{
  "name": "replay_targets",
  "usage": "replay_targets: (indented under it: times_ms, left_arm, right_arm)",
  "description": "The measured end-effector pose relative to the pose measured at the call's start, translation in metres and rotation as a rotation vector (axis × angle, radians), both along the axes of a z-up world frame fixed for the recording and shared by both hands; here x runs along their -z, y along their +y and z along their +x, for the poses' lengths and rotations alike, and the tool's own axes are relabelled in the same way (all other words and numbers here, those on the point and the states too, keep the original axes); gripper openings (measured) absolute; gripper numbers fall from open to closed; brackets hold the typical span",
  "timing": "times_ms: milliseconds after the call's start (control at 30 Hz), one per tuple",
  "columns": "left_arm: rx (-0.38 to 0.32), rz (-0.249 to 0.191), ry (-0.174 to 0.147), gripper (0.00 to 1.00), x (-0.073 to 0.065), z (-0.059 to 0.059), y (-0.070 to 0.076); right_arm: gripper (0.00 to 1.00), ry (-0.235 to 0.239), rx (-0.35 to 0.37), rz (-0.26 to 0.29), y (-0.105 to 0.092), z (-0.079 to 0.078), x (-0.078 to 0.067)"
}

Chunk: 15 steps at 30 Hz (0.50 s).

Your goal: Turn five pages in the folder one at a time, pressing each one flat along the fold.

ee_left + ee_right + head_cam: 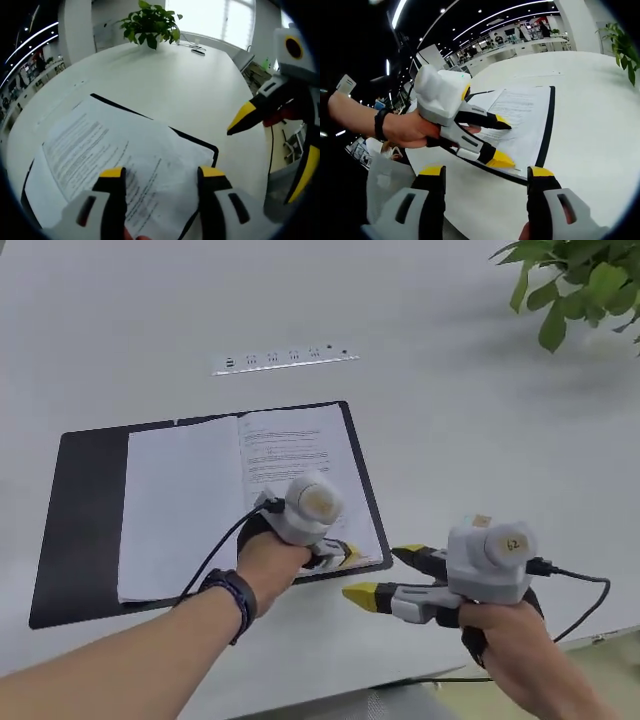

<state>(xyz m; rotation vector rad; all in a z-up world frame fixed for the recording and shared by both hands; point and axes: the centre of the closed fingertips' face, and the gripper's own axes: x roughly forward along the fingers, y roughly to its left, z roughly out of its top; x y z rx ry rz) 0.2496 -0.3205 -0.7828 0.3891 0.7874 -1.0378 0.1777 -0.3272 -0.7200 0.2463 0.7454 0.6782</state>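
The black folder (pixel 75 530) lies open on the white table, with a blank left page (pixel 180 500) and a printed right page (pixel 290 455). My left gripper (pixel 338 554) hangs over the right page's near right corner, jaws open. In the left gripper view its yellow-tipped fingers (pixel 113 174) spread over the slightly creased printed page (pixel 85 145). My right gripper (pixel 385 578) is open, just off the folder's right edge above the bare table. The right gripper view shows the left gripper (pixel 499 141) above the folder (pixel 547 125), with the right gripper (pixel 486 172) apart from it.
A white power strip (pixel 285 358) lies beyond the folder. A green plant (pixel 575 280) stands at the far right corner of the table. The table's near edge (pixel 330 695) runs just under the hands. The right gripper's cable (pixel 580 580) trails to the right.
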Motion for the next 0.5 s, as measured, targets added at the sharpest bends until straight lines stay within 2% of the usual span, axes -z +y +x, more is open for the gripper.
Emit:
replay_targets:
  times_ms: [167, 233, 400, 500]
  left_arm:
    - [-0.015, -0.028, 0.022, 0.55, -0.002, 0.002, 0.002]
    - [-0.011, -0.028, 0.021, 0.52, -0.002, 0.003, 0.005]
    - [-0.018, -0.039, 0.033, 0.48, -0.003, 0.005, 0.009]
    - [-0.024, -0.05, 0.045, 0.49, -0.003, 0.004, 0.008]
  right_arm:
    - [0.59, -0.025, 0.046, 0.04, -0.005, 0.027, 0.001]
    - [0.59, -0.02, 0.074, 0.075, -0.005, 0.038, 0.001]
    - [0.57, -0.011, 0.096, 0.099, -0.003, 0.058, 0.007]
    - [0.57, 0.001, 0.088, 0.109, 0.001, 0.065, 0.012]
